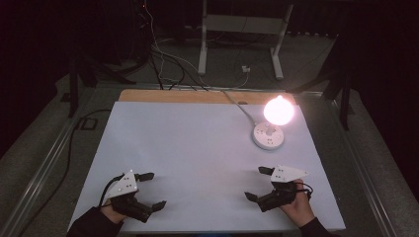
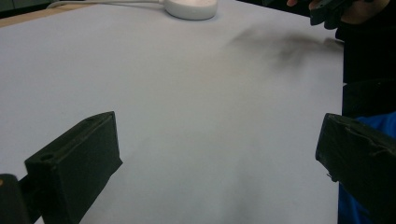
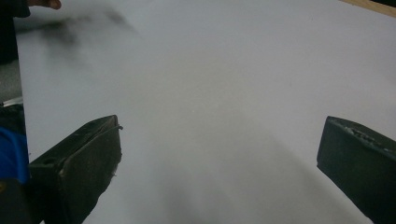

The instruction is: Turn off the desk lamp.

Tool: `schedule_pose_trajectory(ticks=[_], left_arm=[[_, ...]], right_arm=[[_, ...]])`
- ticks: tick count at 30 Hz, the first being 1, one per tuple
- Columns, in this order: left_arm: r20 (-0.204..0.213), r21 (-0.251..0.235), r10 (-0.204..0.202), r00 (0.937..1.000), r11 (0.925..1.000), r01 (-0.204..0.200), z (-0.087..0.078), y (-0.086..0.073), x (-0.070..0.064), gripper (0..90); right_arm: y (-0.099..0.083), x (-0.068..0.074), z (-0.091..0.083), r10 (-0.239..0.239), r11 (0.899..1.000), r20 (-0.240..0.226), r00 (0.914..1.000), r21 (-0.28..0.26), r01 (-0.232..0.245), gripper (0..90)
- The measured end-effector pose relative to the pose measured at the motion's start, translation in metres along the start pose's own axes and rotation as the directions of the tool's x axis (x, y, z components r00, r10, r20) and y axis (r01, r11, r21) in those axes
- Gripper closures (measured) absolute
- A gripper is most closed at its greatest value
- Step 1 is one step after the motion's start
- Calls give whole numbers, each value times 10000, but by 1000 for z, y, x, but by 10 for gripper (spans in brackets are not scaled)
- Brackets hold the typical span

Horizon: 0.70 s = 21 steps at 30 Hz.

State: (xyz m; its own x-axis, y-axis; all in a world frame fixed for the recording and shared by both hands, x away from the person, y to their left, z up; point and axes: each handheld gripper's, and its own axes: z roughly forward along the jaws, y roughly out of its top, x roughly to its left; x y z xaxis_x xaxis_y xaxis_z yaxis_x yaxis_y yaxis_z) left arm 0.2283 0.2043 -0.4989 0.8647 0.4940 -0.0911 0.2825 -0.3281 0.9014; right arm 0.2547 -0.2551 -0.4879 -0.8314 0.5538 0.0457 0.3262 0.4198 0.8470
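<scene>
A lit round bulb [image 1: 278, 110] glows on a white round base [image 1: 268, 136] at the back right of the white table sheet [image 1: 197, 148]; the base's edge [image 2: 191, 9] also appears at the top of the left gripper view. My left gripper [image 1: 152, 190] rests near the front left corner, open, with nothing between its jaws. My right gripper [image 1: 258, 183] sits at the front right, open and empty, well short of the lamp. In each gripper view the two black jaws stand wide apart over bare sheet [image 3: 224, 93].
A white cable [image 1: 240, 109] runs from the lamp base off the table's back edge. Behind the table stand a white frame [image 1: 242, 29] and loose cords on the floor. A metal rail [image 1: 44, 163] flanks the table's left side. The surroundings are dark.
</scene>
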Motion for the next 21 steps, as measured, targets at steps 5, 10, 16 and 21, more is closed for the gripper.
schedule_pose_trajectory(ticks=[5, 10, 16, 21], left_arm=[[-9, 56, 28, 10000, 10000, -28, 0, 0, 0, 5], [-23, 24, 2, 10000, 10000, -2, 0, 0, 0, 5], [-1, 63, 25, 10000, 10000, -25, 0, 0, 0, 5], [-6, 15, -29, 10000, 10000, 29, 0, 0, 0, 5]], right_arm=[[8, 0, -1, -3, 9999, -119, 9999, -119, 1, 0], [14, -5, -4, 7, 9995, 52, 10000, -308, -5, 0], [22, -11, -8, -89, 9991, 352, 9993, -421, 104, 0], [26, -17, -10, 54, 9978, 497, 9988, -666, -21, 0]])
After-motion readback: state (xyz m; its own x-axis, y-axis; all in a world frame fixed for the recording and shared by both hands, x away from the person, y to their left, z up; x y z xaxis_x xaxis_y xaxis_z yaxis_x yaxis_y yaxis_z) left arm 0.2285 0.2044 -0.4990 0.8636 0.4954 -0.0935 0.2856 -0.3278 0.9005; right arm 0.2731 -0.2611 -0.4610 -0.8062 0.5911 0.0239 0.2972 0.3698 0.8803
